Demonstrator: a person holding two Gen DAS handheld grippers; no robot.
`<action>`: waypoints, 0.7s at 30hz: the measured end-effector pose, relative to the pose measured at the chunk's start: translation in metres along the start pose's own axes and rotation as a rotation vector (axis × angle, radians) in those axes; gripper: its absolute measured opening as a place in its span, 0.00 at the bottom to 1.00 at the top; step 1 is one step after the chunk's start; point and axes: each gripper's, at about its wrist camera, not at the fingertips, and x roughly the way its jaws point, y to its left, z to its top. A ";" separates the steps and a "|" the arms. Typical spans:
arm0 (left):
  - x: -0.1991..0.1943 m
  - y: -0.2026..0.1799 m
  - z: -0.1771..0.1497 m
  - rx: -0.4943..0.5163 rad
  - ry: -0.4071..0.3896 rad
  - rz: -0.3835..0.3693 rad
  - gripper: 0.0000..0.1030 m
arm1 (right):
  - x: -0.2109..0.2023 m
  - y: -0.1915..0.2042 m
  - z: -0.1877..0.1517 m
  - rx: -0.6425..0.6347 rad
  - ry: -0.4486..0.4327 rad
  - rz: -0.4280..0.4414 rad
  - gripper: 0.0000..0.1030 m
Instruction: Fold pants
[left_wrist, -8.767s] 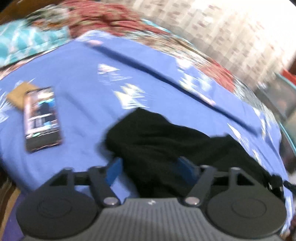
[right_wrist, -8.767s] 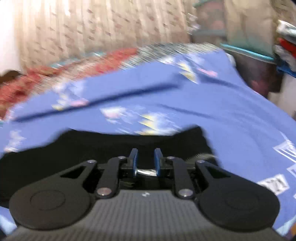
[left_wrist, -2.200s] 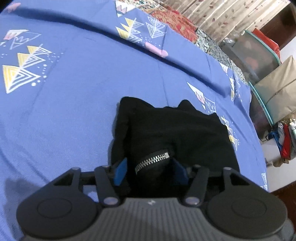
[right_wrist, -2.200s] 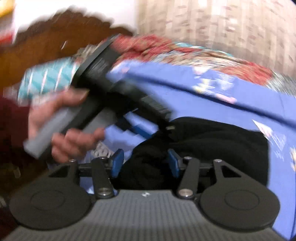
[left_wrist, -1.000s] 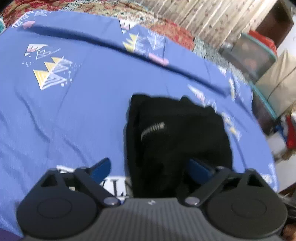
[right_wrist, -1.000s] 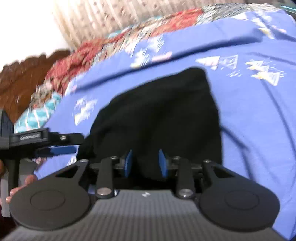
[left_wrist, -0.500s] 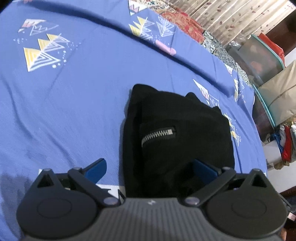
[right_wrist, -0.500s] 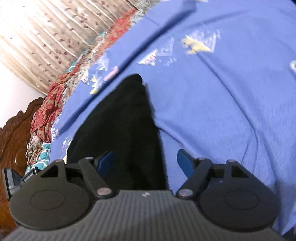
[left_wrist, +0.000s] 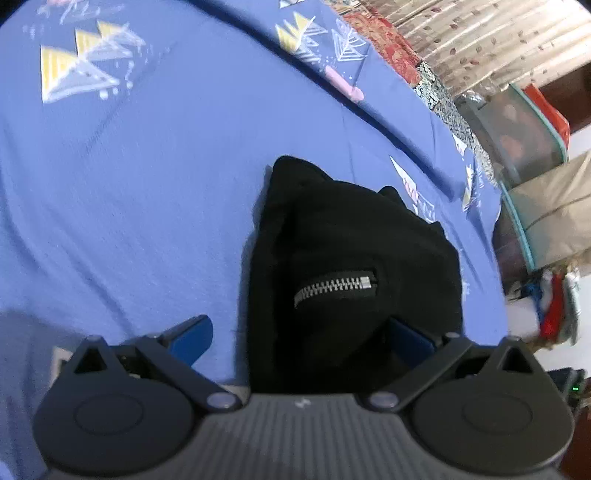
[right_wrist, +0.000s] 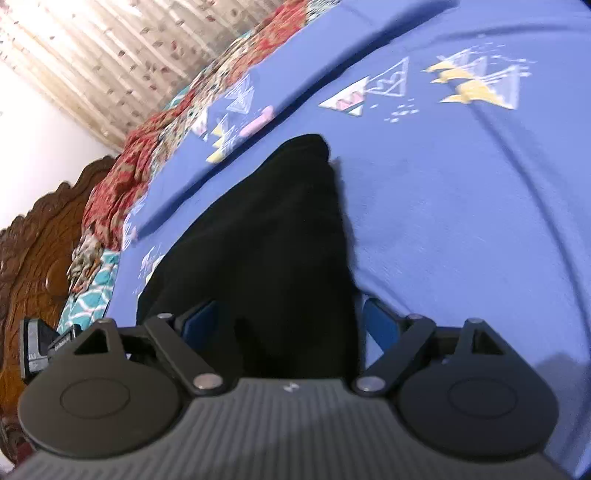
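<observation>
Pants (left_wrist: 354, 258), black and folded into a compact bundle, lie on the bed's blue sheet (left_wrist: 147, 184) at the centre of my left wrist view. A silver zipper (left_wrist: 336, 286) runs across the top layer, just above the middle of the frame's lower half. In my right wrist view the same pants (right_wrist: 266, 240) stretch from the bottom centre up toward the middle of the frame, narrowing to a rounded corner.

My left hand-held gripper (left_wrist: 299, 332) stands at its widest: its blue pads sit at lower left and lower right of the bundle's near edge, the left pad clear over bare sheet, the right one against the black cloth's edge, and I cannot tell whether it touches. It grips nothing.

My right hand-held gripper (right_wrist: 288, 317) is opening, jaws already wide. The near end of the pants lies between the pads, which do not press on it.

Outward, the sheet carries yellow and white triangle prints (right_wrist: 476, 81). A red patterned quilt (right_wrist: 122, 177) bunches at the left of the right view, with a carved wooden headboard (right_wrist: 33, 251) beyond it at the left edge. Curtains (left_wrist: 487, 40) fill the upper right of the left view, and storage boxes (left_wrist: 517, 136) stand at the right edge.
</observation>
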 end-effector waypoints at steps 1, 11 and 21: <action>0.004 0.001 0.001 -0.016 0.009 -0.019 1.00 | 0.006 -0.001 0.003 -0.005 0.012 0.017 0.86; 0.008 -0.030 0.011 0.051 -0.009 -0.033 0.48 | 0.030 0.049 0.018 -0.120 0.003 0.025 0.24; -0.026 -0.096 0.096 0.285 -0.305 -0.065 0.50 | 0.017 0.123 0.091 -0.417 -0.329 0.090 0.21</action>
